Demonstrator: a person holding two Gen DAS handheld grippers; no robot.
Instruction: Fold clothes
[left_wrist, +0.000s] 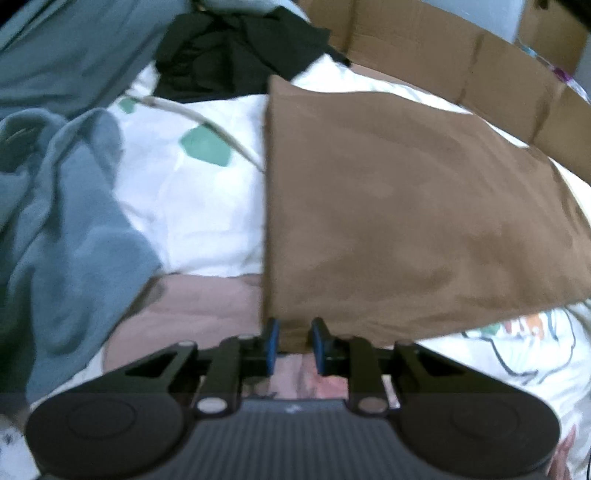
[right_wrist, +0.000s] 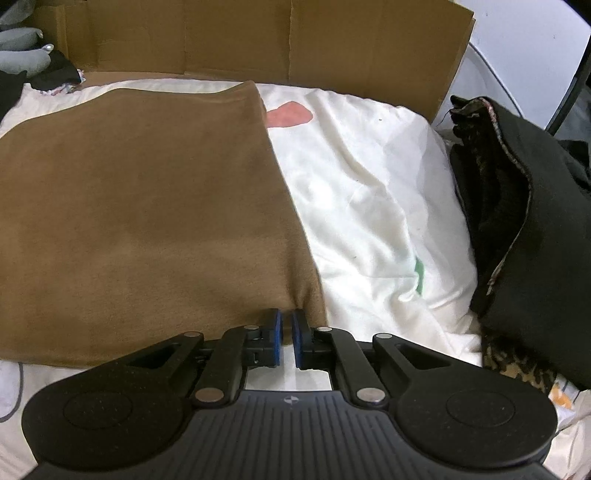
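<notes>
A brown garment (left_wrist: 406, 206) lies folded flat in a rough rectangle on the white bed sheet (left_wrist: 192, 206). My left gripper (left_wrist: 294, 332) is at its near left corner, and the cloth fills the gap between the blue pads (left_wrist: 272, 334), so it is shut on that corner. In the right wrist view the same brown garment (right_wrist: 147, 206) spreads to the left. My right gripper (right_wrist: 287, 325) is at its near right corner. Its pads (right_wrist: 277, 328) stand almost together, and the cloth puckers toward their tips, pinched there.
A blue-grey garment (left_wrist: 62, 229) is heaped on the left, with black clothes (left_wrist: 236, 51) behind it and a pale cable (left_wrist: 207, 122) across the sheet. A pink cloth (left_wrist: 192, 306) lies near the left gripper. Cardboard (right_wrist: 258, 37) walls the far side. Dark folded clothes (right_wrist: 524, 221) are stacked on the right.
</notes>
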